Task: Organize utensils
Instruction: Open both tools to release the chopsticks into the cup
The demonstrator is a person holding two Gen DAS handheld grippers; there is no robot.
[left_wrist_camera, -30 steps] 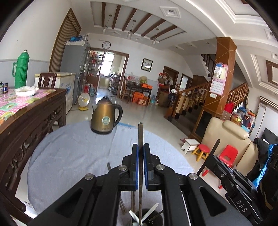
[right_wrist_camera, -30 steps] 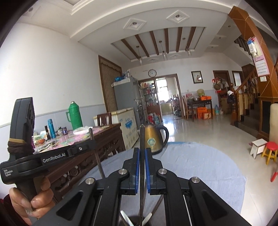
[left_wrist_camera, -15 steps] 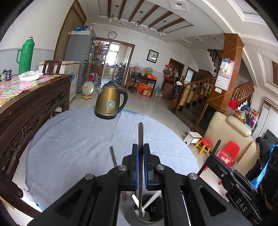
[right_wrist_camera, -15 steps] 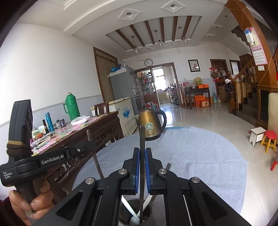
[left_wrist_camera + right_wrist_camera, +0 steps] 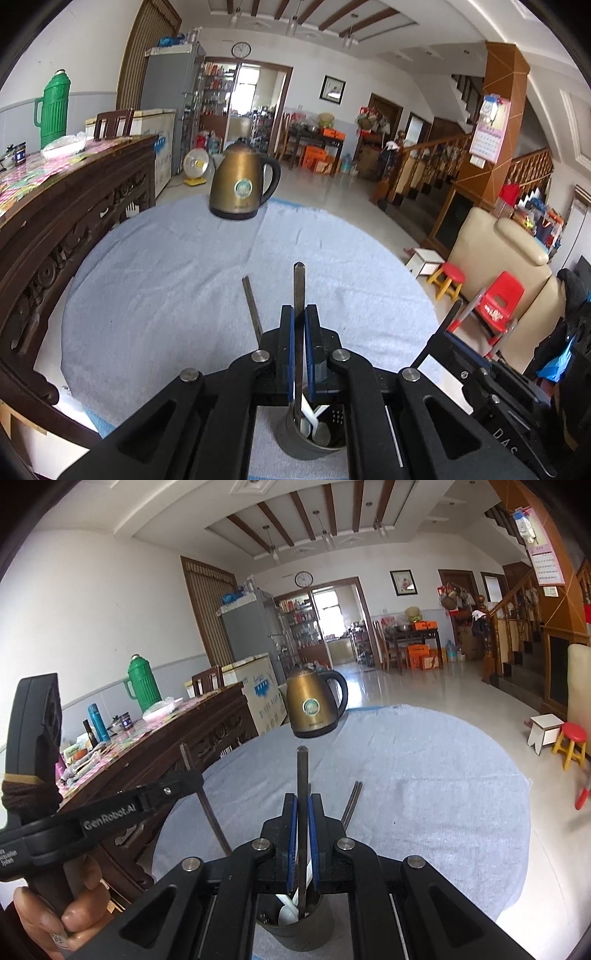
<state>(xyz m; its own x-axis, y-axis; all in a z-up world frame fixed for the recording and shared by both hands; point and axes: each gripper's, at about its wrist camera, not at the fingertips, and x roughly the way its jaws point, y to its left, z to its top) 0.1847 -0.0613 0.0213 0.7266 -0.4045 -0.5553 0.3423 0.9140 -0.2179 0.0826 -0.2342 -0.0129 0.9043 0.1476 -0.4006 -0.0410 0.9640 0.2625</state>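
Observation:
My left gripper (image 5: 299, 314) is shut on a thin metal chopstick (image 5: 299, 284) that stands upright, its lower end inside a grey utensil holder (image 5: 295, 443) with white spoons in it. My right gripper (image 5: 303, 801) is shut on a second metal chopstick (image 5: 302, 768), whose lower end also dips into the holder (image 5: 295, 934). The two grippers sit side by side over the holder. Another chopstick (image 5: 253, 310) slants up behind the left gripper, and a pair (image 5: 351, 801) shows beyond the right one; their lower ends are hidden.
A brass-coloured kettle (image 5: 240, 188) stands at the far edge of the round table's grey cloth (image 5: 166, 277). A dark carved sideboard (image 5: 55, 206) with a green thermos (image 5: 53, 107) runs along the left. A person's hand (image 5: 66, 919) grips the left tool's handle.
Both grippers have sunk and tipped downward. The holder has come into full view beneath them, and both held chopsticks have gone lower into it.

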